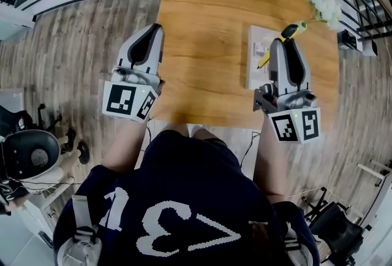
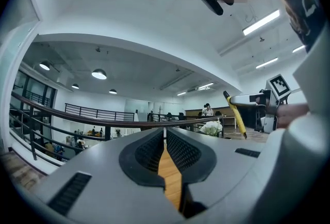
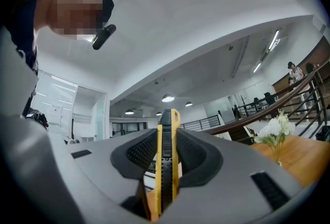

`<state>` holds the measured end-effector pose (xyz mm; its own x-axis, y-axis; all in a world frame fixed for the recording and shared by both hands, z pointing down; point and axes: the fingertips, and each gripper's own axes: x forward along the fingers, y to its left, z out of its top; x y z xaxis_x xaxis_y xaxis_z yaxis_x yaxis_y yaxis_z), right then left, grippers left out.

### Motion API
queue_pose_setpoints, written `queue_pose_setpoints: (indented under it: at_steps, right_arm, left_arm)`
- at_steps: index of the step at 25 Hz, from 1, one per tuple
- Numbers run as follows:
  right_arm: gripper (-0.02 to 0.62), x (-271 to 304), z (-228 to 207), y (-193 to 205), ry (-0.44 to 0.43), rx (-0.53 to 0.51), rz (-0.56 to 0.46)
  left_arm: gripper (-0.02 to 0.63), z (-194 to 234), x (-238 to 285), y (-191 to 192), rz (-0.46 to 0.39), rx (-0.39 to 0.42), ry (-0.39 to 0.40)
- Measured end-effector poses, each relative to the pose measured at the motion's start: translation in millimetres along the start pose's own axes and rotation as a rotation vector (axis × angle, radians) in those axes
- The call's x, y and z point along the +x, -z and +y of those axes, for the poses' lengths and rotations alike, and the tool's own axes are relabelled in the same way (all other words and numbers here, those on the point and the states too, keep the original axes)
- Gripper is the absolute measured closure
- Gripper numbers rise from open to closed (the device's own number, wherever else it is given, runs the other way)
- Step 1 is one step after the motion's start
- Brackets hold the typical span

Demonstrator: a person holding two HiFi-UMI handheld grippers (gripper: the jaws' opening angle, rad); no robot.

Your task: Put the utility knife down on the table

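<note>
While the right tongs (image 1: 283, 44) clench a yellow-and-black utility knife (image 1: 291, 30), the left tongs (image 1: 152, 35) are pressed together, empty.
Both forearms reach forward beside the torso. The knife sits edgewise between the right pads, over a white rectangular sheet (image 1: 256, 75) near the wooden tabletop's (image 1: 208, 26) near right corner; the left tongs hover at its left edge.

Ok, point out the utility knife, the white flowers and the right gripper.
utility knife (image 3: 165, 166), right gripper view, its black strip.
white flowers (image 1: 324, 6), head view, the blossoms.
right gripper (image 1: 284, 44), head view, between its jaw tips.
</note>
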<state>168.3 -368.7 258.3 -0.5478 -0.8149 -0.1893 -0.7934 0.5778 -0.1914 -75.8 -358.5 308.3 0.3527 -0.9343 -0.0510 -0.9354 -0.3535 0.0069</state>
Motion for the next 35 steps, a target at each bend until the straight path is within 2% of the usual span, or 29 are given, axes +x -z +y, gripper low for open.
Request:
queue_pose_setpoints:
  at_steps: [5,13,18,22,26,29,31,34,35]
  right_arm:
    - [0.466,13.6,-9.0,77.7,0.04,0.038,0.177]
    - [0.466,3.0,-21.8,246.8,0.124,0.122,0.564]
    - [0.466,-21.5,-31.6,339.6,0.176,0.075,0.827]
    - [0.466,-36.7,-34.2,381.0,0.207,0.076,0.958]
    - [0.463,-41.3,-34.7,394.0,0.22,0.064,0.994]
    - [0.451,-35.1,-35.0,384.3,0.216,0.066,0.965]
    - [0.459,-26.2,-36.4,361.7,0.208,0.063,0.894]
    - [0.554,-11.1,-38.4,303.6,0.196,0.045,0.72]
    - [0.562,-7.5,-38.9,281.3,0.195,0.034,0.66]
  left_arm:
    - [0.578,8.3,12.0,34.0,0.064,-0.023,0.023]
    - [0.578,21.4,17.8,88.8,0.166,-0.07,0.037]
    - [0.578,20.4,15.7,110.2,0.209,-0.087,0.052]
    - [0.578,20.5,13.4,120.7,0.234,-0.095,0.058]
    - [0.578,20.5,12.5,125.2,0.245,-0.099,0.064]
    - [0.578,21.3,14.5,120.0,0.235,-0.094,0.065]
    - [0.578,21.4,16.8,111.7,0.216,-0.088,0.065]
    - [0.578,21.3,20.4,94.6,0.189,-0.072,0.062]
    - [0.578,21.1,21.3,88.4,0.183,-0.067,0.059]
